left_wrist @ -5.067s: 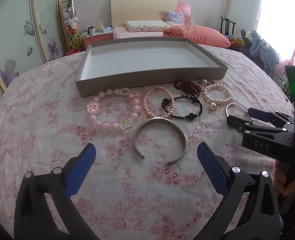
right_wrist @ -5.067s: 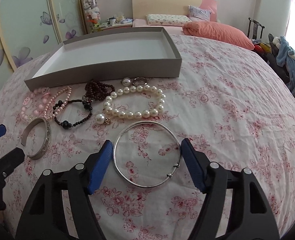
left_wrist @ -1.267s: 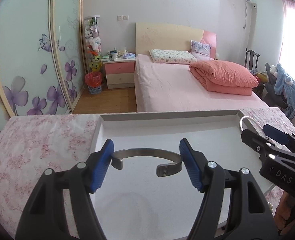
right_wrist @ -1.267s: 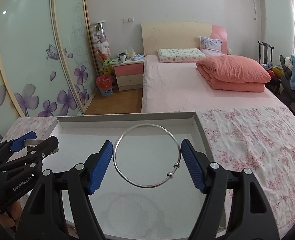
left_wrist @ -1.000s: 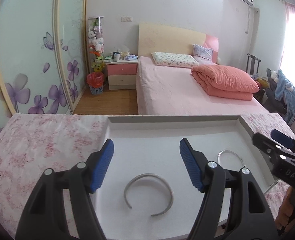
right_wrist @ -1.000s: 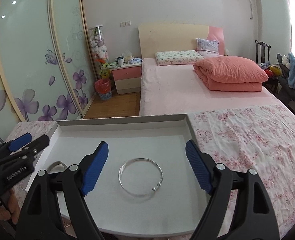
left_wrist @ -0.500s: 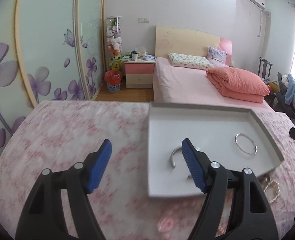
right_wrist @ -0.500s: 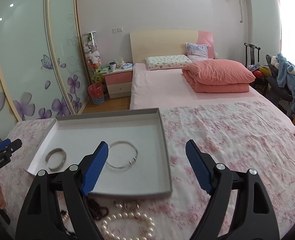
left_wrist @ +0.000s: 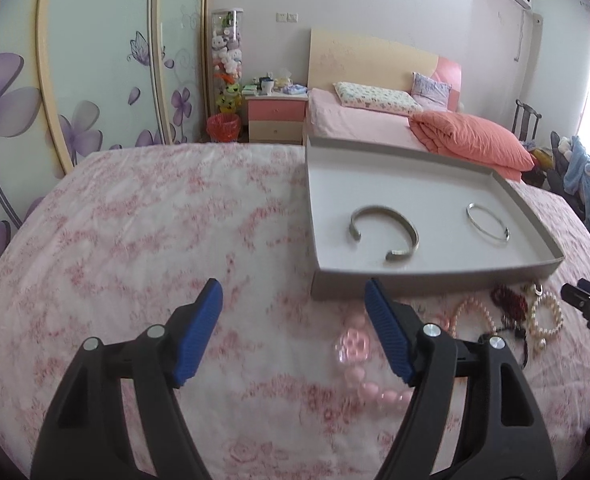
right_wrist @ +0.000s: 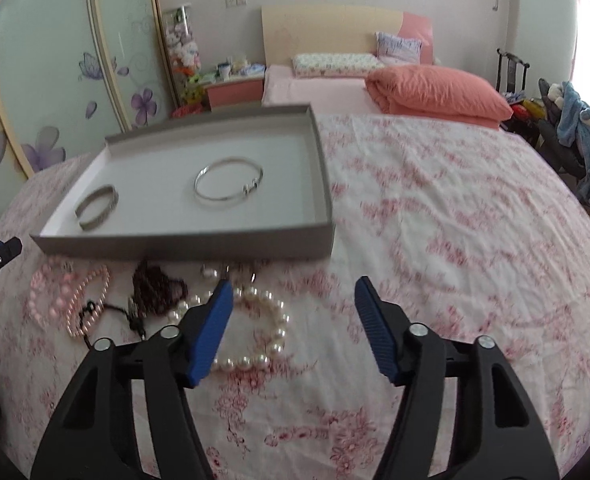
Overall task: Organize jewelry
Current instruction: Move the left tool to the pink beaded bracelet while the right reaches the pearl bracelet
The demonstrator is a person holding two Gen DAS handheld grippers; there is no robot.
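On the flowered cloth (left_wrist: 135, 240) in the left view, the left gripper (left_wrist: 293, 332) hangs wide and empty; to the right the tray (left_wrist: 435, 284) holds the cuff (left_wrist: 385, 229) and thin bangle (left_wrist: 488, 224), with pink beads (left_wrist: 359, 364) just in front.

In the right view, the right gripper (right_wrist: 291, 328) is wide and empty too, above the pearl bracelet (right_wrist: 263, 328). The dark beads (right_wrist: 155, 290) lie tangled close by; a careless pinch might drag two strands together.

Grey tray (right_wrist: 231, 246), white inside; silver bangles (right_wrist: 228, 184); white pearls (right_wrist: 269, 332); pink-floral white cloth (right_wrist: 455, 240); blue tool pads (right_wrist: 211, 330).
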